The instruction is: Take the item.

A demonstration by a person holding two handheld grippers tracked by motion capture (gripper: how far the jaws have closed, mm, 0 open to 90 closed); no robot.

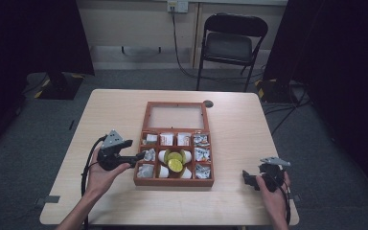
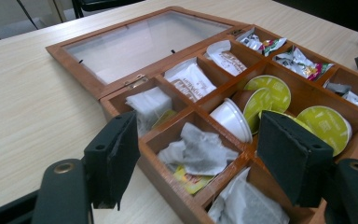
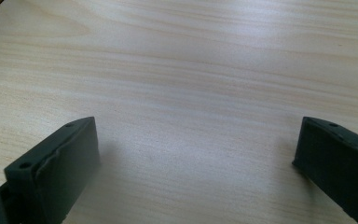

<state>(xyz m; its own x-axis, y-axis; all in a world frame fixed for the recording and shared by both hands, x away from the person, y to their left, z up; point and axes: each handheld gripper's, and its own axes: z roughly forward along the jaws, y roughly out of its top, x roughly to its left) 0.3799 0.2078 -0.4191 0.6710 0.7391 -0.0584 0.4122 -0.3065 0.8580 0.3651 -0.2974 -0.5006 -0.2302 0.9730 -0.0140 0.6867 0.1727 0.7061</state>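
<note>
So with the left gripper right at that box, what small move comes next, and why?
Probably lower the left gripper a little into the box. Its jaws stand open and empty, straddling the compartment holding a crumpled tea bag, so closing on it seems the likely aim. The right gripper waits open over bare table.

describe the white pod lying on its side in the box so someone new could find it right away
On the light wooden table sits a brown wooden box with its glass lid folded back flat. In its middle compartment, among the coffee pods, the white pod lies tipped on its side nearest the left gripper. Its neighbours show yellow-green foil lids; this one shows only its plain white cup.
</note>
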